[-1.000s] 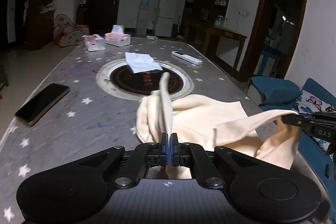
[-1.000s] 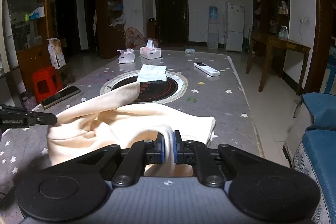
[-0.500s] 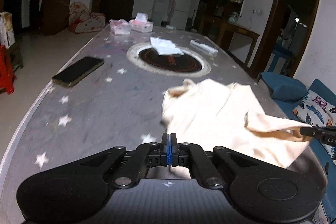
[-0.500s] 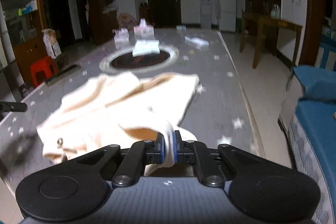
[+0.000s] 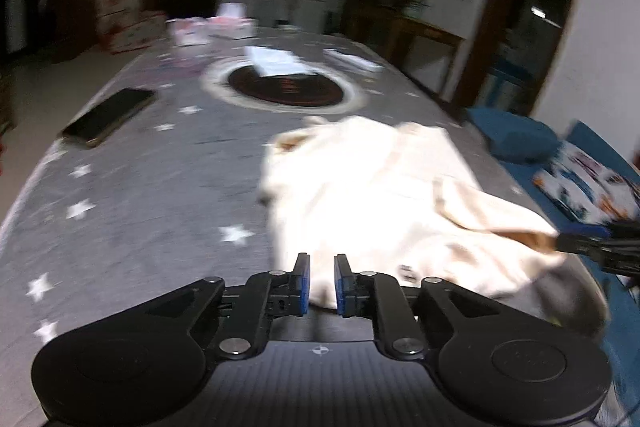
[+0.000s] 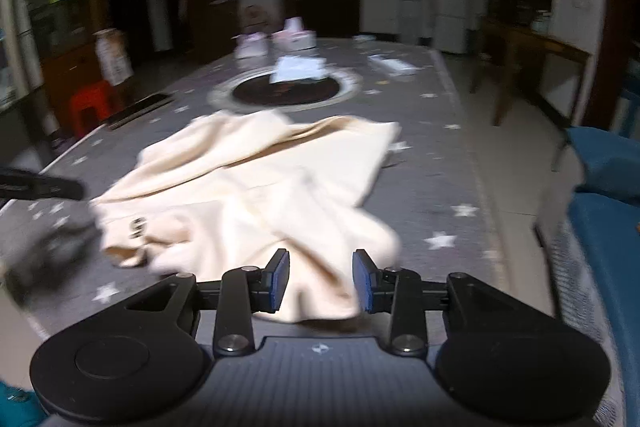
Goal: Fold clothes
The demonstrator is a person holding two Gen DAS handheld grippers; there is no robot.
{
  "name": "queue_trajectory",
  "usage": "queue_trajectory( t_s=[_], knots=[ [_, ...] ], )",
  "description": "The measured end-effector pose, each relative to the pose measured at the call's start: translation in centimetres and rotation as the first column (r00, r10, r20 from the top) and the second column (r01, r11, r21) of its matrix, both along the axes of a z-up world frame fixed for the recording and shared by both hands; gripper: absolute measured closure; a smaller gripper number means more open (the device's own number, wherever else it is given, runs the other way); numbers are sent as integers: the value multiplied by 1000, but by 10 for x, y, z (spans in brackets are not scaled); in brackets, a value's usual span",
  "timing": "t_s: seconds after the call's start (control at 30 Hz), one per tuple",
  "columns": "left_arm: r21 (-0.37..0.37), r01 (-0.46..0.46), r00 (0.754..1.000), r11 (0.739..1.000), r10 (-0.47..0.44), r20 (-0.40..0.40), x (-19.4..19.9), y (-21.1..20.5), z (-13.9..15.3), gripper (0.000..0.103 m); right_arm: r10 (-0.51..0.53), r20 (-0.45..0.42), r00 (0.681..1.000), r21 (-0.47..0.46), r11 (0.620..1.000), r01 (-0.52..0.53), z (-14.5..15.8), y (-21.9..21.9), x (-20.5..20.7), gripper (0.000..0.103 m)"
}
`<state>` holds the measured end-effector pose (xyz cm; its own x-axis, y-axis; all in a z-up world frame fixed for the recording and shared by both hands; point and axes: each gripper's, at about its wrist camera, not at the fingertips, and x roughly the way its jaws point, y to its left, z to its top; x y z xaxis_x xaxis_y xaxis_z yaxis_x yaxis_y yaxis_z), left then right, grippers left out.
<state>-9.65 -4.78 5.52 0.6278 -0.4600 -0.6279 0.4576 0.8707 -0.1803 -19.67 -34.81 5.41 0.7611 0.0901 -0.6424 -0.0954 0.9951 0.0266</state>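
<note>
I am working at a long grey table with white stars [image 5: 132,195]. The soft cream cloth garment [image 6: 256,195] is lying crumpled on the table's near end. It looks light and floppy, so I think grabbing its edges is best. My left gripper [image 5: 319,285] and right gripper [image 6: 320,279] are both opening, with cloth between their jaws. A flat black phone [image 5: 106,117] is lying on the table's left side.
</note>
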Motion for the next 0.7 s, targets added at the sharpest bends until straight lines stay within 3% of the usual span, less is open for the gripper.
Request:
queue_trajectory(
  t_s=[0.13,0.3,0.43,0.57,0.6,0.63,0.7],
  knots=[
    [27,112,994,993,-113,15,-14,-19,-2,64,132,-50,990,-2,991,-132,-12,26,7,69],
    [53,136,991,989,-135,-20,-18,-32,-11,63,284,-78,956,-96,952,-291,-24,64,13,68],
    [59,117,992,991,-114,-59,-13,-34,-16,63,342,-87,936,-165,921,-352,-30,81,20,68],
    [54,111,990,992,-106,-91,-7,-38,-21,66,379,-98,920,-193,900,-391,-39,89,25,71],
    [53,104,990,993,-98,-98,-5,-39,-23,71,378,-98,920,-193,900,-391,-38,89,25,81],
    [48,98,990,994,-92,-107,-3,-39,-24,85,378,-97,921,-193,900,-390,-38,89,26,86],
    [29,92,988,995,-87,-125,1,-37,-25,93,374,-95,923,-182,905,-385,-36,86,27,94]
  ],
)
